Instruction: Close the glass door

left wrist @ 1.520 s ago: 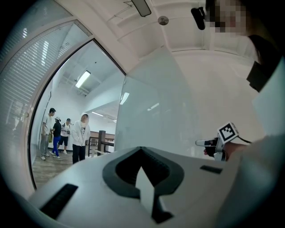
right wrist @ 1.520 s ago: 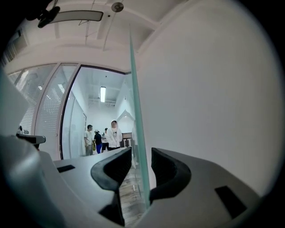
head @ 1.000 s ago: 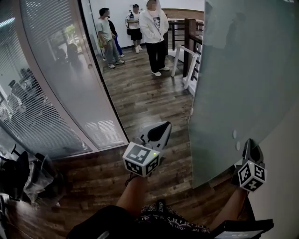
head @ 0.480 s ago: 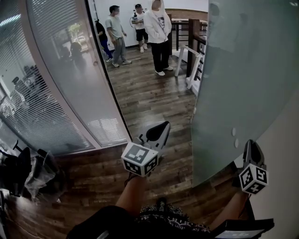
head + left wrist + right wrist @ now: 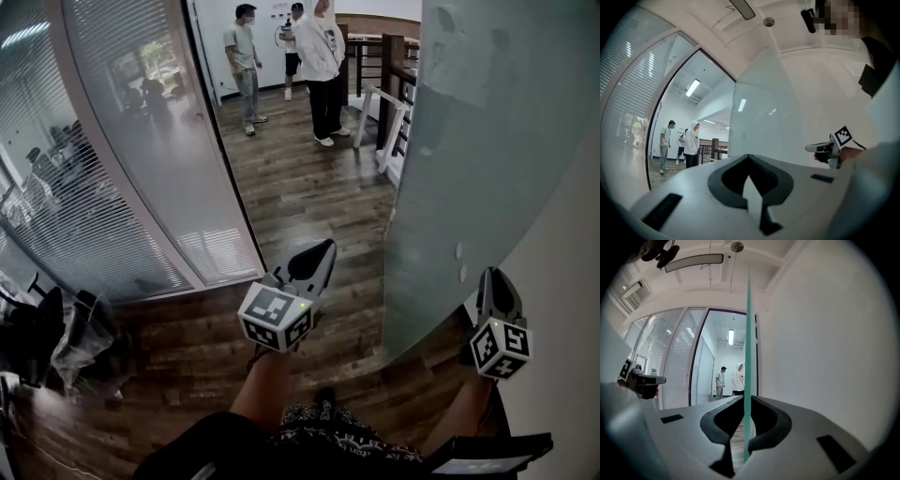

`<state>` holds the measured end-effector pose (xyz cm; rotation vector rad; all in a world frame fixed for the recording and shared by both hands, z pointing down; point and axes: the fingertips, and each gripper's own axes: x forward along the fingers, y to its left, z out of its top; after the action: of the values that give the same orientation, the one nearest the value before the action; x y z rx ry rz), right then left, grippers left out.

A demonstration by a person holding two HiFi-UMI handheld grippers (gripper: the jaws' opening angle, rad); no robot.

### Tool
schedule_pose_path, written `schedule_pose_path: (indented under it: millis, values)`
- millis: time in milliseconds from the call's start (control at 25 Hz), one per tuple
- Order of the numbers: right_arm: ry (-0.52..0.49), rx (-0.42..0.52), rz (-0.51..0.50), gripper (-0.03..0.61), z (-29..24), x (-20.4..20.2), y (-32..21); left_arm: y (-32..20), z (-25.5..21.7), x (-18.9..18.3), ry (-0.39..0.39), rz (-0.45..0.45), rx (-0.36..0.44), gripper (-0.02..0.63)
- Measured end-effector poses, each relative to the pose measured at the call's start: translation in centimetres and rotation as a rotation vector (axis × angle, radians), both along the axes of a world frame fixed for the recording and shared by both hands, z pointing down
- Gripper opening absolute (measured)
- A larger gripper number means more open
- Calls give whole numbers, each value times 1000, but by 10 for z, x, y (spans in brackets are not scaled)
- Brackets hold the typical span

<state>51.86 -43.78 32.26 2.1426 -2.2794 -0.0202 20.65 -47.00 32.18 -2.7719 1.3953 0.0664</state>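
Two grippers: right gripper (image 5: 495, 277) jaws were closing narrow on the glass door (image 5: 497, 141) edge, far right; left gripper (image 5: 325, 247) jaws were together, empty.

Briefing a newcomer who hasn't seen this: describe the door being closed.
Find the white wall right of the wooden corridor. Beside it stands the frosted glass door, its green edge between the right hand-held gripper's closing jaws. Unlike the slatted partitions opposite, it is plain.

An office: glass partitions (image 5: 155, 159), blinds (image 5: 70, 239), plank floor (image 5: 305, 202).
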Motion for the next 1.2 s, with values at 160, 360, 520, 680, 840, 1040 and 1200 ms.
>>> schedule_pose_path:
  millis: [160, 360, 520, 680, 840, 1040, 1200]
  values:
    - [-4, 10, -35, 44, -1, -18, 0, 10, -2, -14, 0, -30, 0, -6]
    - [-12, 14, -91, 44, -1, -44, -2, 23, -3, -36, 0, -80, 2, -6]
    - [-14, 15, -135, 46, -3, -63, -7, 32, 0, -53, 4, -129, -6, -6]
    - [-16, 14, -186, 48, -2, -85, -12, 40, 1, -70, 8, -172, -9, -6]
    - [-3, 10, -243, 51, -1, -111, -14, 45, -2, -88, 17, -213, 2, -6]
    - [-9, 20, -309, 55, -1, -144, -21, 46, -3, -105, 15, -244, 6, -6]
    - [-3, 20, -363, 61, 0, -170, -28, 43, 0, -116, 18, -264, 1, -6]
